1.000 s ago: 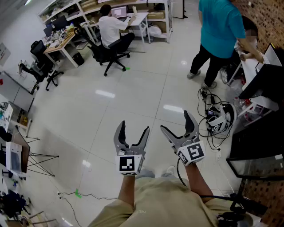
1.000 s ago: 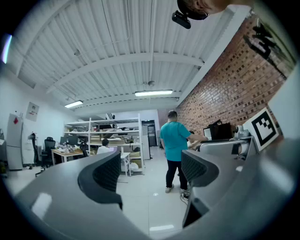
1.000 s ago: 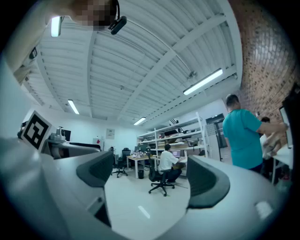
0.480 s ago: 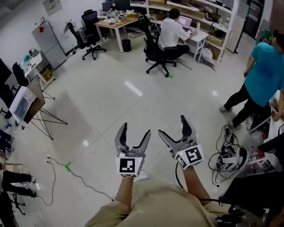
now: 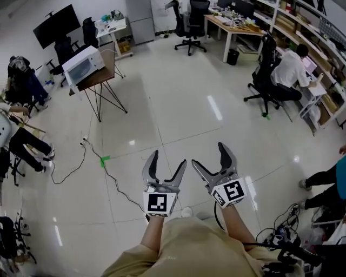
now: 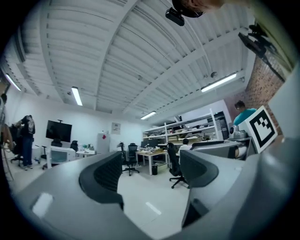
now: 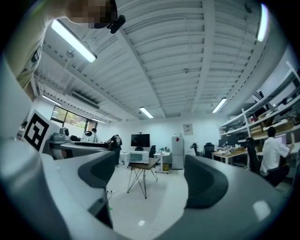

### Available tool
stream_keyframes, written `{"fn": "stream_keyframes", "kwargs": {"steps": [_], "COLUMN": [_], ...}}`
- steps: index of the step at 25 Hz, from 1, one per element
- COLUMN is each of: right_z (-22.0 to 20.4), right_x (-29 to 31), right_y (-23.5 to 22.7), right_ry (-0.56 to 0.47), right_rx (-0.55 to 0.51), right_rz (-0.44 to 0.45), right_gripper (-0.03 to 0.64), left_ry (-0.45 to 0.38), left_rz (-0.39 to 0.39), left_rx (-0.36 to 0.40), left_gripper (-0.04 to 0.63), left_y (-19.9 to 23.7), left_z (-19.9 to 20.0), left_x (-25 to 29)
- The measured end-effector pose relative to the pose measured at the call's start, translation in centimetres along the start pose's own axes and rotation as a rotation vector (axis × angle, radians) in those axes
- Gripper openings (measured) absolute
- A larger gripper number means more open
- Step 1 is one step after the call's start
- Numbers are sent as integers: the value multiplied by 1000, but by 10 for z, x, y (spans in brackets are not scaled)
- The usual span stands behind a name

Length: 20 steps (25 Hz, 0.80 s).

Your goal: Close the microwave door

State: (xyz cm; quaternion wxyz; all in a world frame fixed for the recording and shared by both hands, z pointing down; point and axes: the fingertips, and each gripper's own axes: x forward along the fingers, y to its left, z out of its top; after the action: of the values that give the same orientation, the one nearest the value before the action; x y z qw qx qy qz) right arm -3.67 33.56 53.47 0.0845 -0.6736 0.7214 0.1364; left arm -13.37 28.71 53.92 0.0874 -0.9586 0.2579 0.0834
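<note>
A white microwave stands on a small wooden table with thin black legs, far off at the upper left of the head view. It is too far away to tell how its door stands. In the right gripper view the microwave shows between the jaws in the distance; in the left gripper view the microwave is small at the left. My left gripper and right gripper are held side by side in front of the body, over bare floor. Both are open with nothing between them. The right jaws are closing.
A black cable runs across the floor from the table toward me. People sit at the left edge; another person sits at desks on the right. Office chairs, a dark screen and more cables ring the white tiled floor.
The whole view has swung round: the person in teal and the cable pile slid off to the right, and the microwave table came in at the upper left. The grippers kept their places in view.
</note>
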Motion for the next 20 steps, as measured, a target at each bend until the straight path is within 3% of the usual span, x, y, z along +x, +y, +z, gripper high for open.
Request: {"fn": "stream_keyframes", "kwargs": {"steps": [2,4,7,11,16,17,20], "right_z": [-7,-18,-25,-25,-18,-19,-31], "right_x": [18,36,57,89,103,103,109], "right_y": [-10,-20,-38,-60,-109,-123,-174], "right_ry": [-5,-12,-12,-13,-58,-69,-73], "right_rx": [24,54,91,117,149,159,194], "right_rz": [67,135,241,369,463,474,493], "right_gripper": [449,446,439,437,428,422,420], "left_ry": [-38,-22,-61,-40,-47,-28,139], "left_rz": [78,164,270,407,494,505,536], "left_rx": [24,25,85,87,135,138,111], "left_gripper": [388,387,385,383,377,372,370], "left_y": [11,20,27,39,20,10,-28], "left_z": [-2,-13,-11,-8,-3,-6,-20], "left_x": [8,14,33,62,107,118,156]}}
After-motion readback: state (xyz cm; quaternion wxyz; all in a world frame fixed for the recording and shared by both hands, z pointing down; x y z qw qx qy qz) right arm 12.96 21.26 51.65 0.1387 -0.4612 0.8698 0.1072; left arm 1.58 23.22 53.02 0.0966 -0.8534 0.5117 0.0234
